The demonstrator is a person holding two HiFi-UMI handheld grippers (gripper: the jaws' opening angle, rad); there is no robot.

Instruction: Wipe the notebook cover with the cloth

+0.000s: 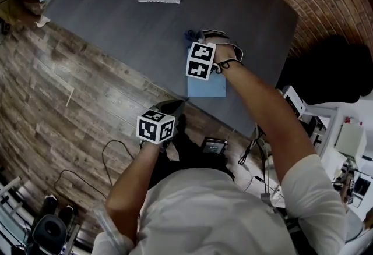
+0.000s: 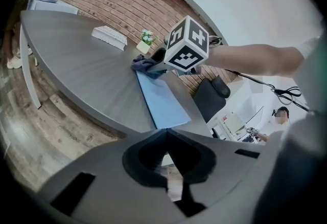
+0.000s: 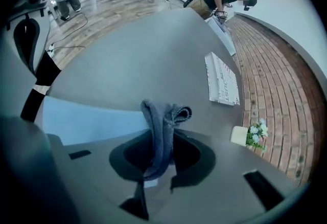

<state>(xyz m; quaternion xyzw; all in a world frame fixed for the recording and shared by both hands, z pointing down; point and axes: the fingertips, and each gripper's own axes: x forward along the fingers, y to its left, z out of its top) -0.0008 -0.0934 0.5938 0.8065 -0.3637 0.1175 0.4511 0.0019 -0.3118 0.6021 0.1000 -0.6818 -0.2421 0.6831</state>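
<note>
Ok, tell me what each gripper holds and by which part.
Right gripper: the cloth, pinched along a bunched fold, its end poking past the jaws. Left gripper: nothing, jaws shut.

pale blue notebook (image 1: 207, 88), grey-blue cloth (image 3: 161, 128); grey table (image 1: 145, 27)

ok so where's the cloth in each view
Head view: centre, cloth peeking out at the far end of the blue notebook.
Left gripper view: upper middle, bunched at the notebook's far end.
Right gripper view: lower middle, hanging pinched in the right tool.
Shared landmark: the blue notebook, seen in all three.
</note>
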